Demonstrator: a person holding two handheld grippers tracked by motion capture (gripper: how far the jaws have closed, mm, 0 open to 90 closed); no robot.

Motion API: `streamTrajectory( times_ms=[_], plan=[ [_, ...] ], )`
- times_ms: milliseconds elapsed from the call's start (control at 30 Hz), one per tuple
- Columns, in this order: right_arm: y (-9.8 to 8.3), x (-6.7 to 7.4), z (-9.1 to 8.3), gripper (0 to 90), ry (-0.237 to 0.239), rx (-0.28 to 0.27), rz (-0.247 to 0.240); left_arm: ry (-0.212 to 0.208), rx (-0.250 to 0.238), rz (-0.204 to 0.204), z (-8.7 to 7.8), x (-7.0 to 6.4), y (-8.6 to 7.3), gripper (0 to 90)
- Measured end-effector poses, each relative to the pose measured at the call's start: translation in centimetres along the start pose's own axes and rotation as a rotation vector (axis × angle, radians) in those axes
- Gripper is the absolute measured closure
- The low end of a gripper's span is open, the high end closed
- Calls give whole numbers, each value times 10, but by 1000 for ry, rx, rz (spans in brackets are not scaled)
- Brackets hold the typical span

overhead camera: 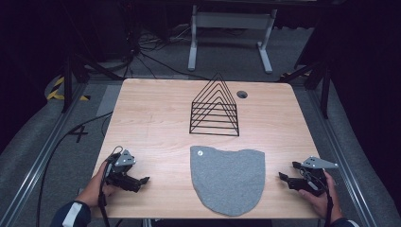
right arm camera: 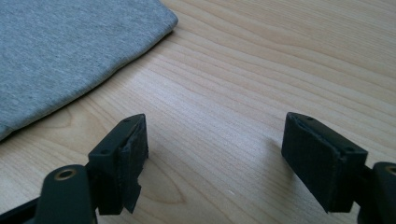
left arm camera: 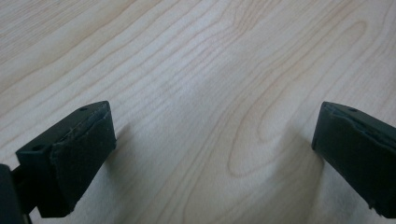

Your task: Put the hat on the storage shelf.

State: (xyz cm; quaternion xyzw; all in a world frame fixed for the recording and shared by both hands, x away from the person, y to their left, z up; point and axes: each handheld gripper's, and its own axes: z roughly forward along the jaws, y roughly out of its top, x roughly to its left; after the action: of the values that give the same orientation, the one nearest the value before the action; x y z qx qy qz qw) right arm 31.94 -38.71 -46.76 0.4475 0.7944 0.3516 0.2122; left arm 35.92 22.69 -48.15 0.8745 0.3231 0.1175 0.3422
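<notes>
The room around me is dark, with grey floor and black cables behind a light wooden table [overhead camera: 156, 118]. The table is the biggest thing here, and I stand at its near edge.

Next biggest is a grey cloth [overhead camera: 228, 178]. It lies flat on the near half of the table, between my 2 hands, with its round end toward me. It has a small white tag near its far left corner. In my right gripper view its edge lies up and to the left, near my fingers but not touching them.

Behind the cloth, well apart from it, stands a black wire rack [overhead camera: 214, 106] shaped like a pointy roof.

My left gripper [overhead camera: 141, 180] rests low by the near left side of the table. Its fingers are spread wide with just bare wood between them.

My right gripper [overhead camera: 284, 172] sits by the near right side, just beside the cloth. Its fingers are wide apart too and hold nothing.
</notes>
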Motion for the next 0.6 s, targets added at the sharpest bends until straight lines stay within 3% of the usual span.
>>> streamTrajectory(
  times_ms=[200, 400, 467, 600],
  plan=[
    [0, 0, 0, 225, -7, 1, 1, -19, 42, 27, 2, 1, 9, 7],
    [1, 1, 1, 199, -5, 6, -3, -80, 39, 113, 4, 5, 14, 62],
    [3, 1, 2, 202, 19, 23, -32, -95, 37, 118, 4, 4, 21, 193],
    [6, 2, 1, 356, 36, 22, -50, -109, 21, 139, 10, -1, 33, 228]
  ],
)
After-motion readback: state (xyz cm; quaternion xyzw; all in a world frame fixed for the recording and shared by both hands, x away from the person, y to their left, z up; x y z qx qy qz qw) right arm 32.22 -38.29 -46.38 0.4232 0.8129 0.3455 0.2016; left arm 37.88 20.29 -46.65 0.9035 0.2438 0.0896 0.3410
